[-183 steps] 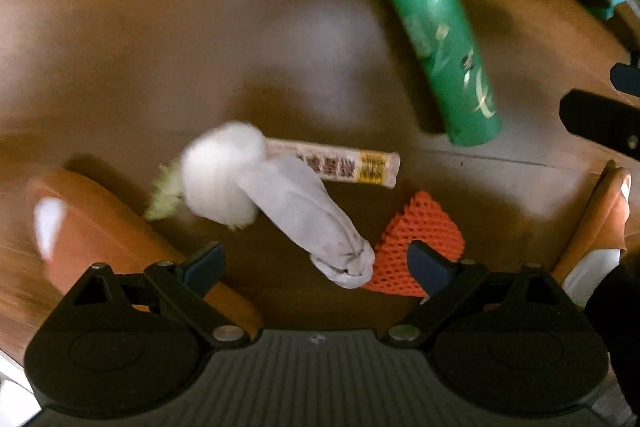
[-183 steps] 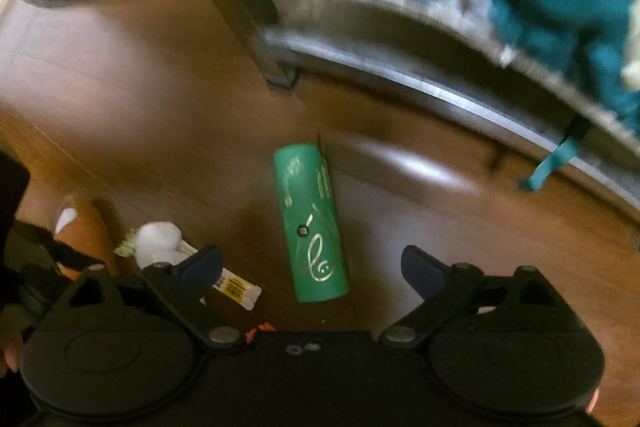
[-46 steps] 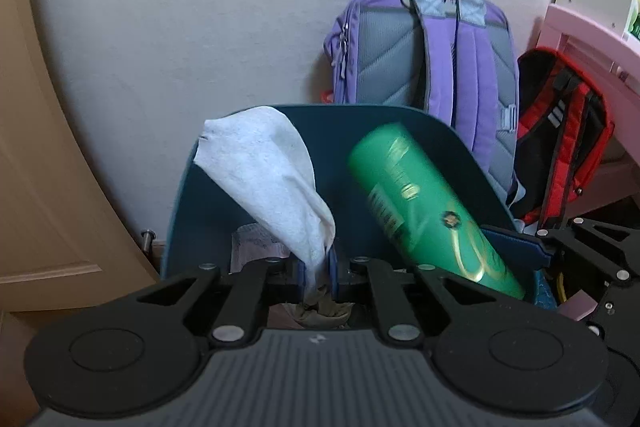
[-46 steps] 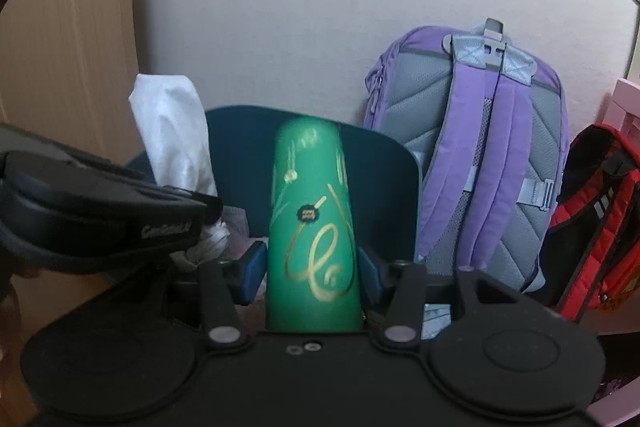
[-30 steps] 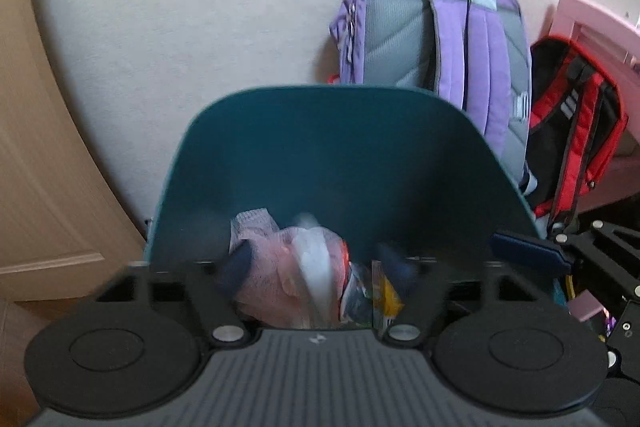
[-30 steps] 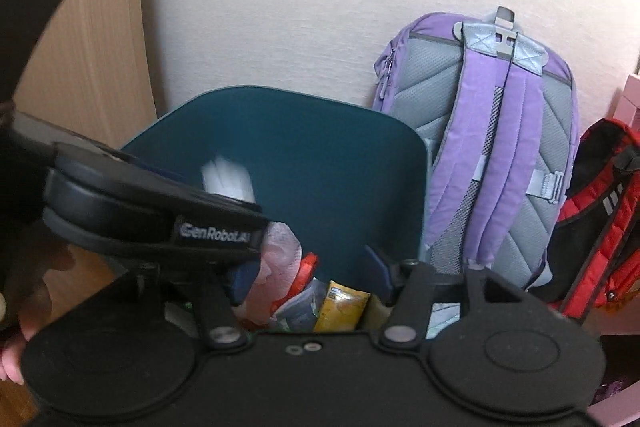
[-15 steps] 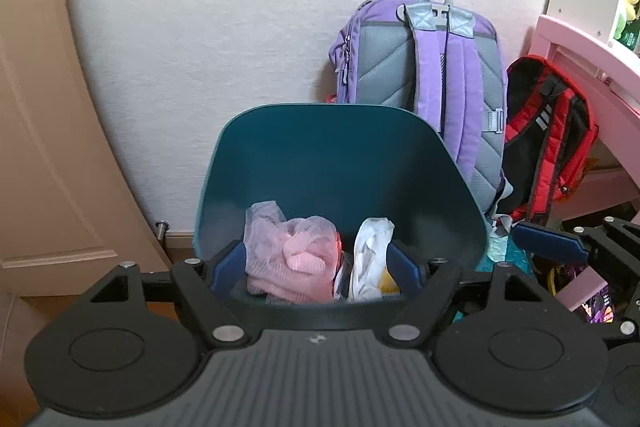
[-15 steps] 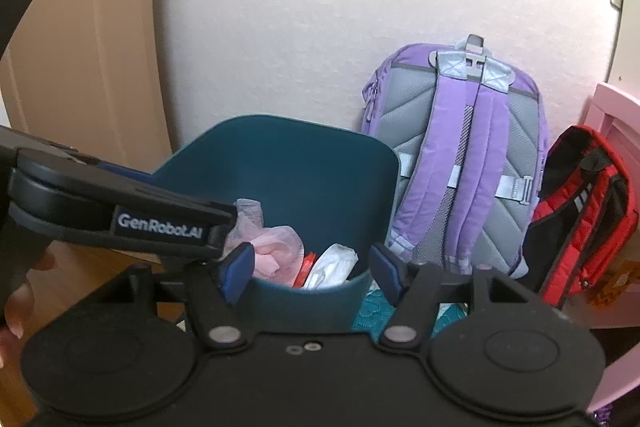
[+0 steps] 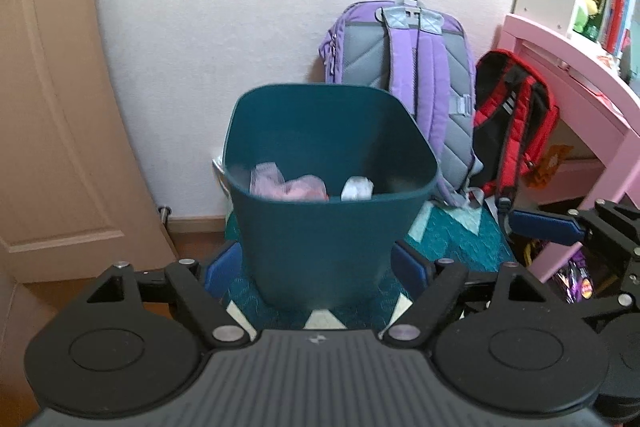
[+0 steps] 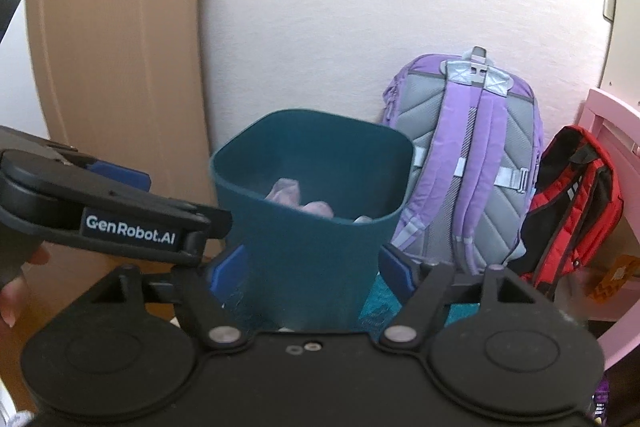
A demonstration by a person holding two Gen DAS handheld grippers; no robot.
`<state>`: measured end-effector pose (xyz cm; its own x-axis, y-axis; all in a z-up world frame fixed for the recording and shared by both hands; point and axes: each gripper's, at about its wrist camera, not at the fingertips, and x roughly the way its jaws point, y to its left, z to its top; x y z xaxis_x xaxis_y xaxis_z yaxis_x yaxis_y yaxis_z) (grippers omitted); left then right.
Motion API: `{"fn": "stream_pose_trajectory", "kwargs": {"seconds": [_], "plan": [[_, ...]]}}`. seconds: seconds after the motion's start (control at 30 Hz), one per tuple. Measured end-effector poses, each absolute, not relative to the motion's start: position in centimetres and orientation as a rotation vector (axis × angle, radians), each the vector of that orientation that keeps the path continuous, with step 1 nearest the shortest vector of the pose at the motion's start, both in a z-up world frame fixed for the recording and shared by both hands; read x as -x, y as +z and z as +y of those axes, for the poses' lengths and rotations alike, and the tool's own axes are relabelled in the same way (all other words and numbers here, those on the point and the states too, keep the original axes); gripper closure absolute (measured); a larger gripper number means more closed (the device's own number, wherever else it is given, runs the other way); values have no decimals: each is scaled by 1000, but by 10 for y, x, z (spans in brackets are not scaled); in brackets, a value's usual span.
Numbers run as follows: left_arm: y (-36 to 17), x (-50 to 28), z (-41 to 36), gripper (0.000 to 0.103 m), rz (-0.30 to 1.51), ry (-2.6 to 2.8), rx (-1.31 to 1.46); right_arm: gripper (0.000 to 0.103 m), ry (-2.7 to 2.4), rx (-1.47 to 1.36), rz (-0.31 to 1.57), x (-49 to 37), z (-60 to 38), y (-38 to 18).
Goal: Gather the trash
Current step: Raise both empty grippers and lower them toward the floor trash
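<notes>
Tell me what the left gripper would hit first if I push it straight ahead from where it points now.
Most likely the front wall of the teal trash bin, which sits dead ahead between the open fingers of the left gripper. Depth is hard to judge, but nothing shows between them.

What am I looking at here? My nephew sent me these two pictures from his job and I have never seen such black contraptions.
No robot here: a person holds a hand-held gripper in each hand, and each carries a wide-angle camera looking out along its two blue-tipped fingers. One picture is from the left gripper, the other from the right gripper; each also shows the other at its edge. Both are open and hold nothing. Ahead stands a teal bin on a teal rug, with pink netting and white paper inside. Behind it, a purple backpack and a red backpack lean by the wall, with a door to the left.
</notes>
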<state>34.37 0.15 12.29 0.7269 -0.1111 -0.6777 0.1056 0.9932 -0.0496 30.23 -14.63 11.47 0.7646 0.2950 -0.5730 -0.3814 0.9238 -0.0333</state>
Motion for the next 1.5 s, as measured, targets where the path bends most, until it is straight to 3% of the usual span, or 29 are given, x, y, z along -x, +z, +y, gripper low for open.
{"fn": "stream_pose_trajectory", "kwargs": {"seconds": [0.5,0.63,0.87,1.5], "plan": [[82,-273,43,18,792,-104,41,10,488,175,648,-243,-124,86],[52,-272,54,0,800,-109,13,5,509,180,705,-250,-113,57],[-19,-283,81,0,870,-120,-7,3,550,188,830,-270,-85,-17],[-292,-323,153,0,1294,-154,-19,5,662,344,1223,-286,-33,-295]]}}
